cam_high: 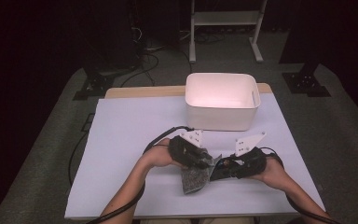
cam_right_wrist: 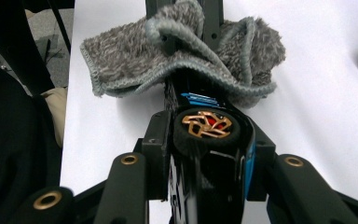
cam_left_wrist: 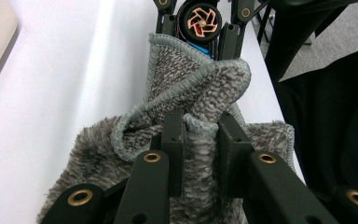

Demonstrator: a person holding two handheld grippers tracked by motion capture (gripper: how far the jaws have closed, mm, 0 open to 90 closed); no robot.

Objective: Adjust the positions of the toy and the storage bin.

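- Item: grey fluffy cloth (cam_high: 195,177), bunched at the near middle of the white surface (cam_high: 121,140), between both hands.
- Left tool (cam_left_wrist: 200,135): jaws nearly closed, pinching a fold of the cloth's stitched edge; the rest drapes below and beyond.
- Right tool (cam_right_wrist: 205,154): jaws part closed, clamped on a black toy car (cam_right_wrist: 207,135) with a copper-spoked wheel; the car's front meets the cloth.
- Step, as judged: wiping the car with the cloth. To do it well, keep the cloth grip firm, hold the car steady, and rub the pile along the body rather than snag the hem on the wheel.
- Pose: left hand (cam_high: 161,156) and right hand (cam_high: 272,170) rest low, tools pointing inward toward each other, forearms entering from the near edge.
- Also present: white bin (cam_high: 222,100), well apart at the far side.
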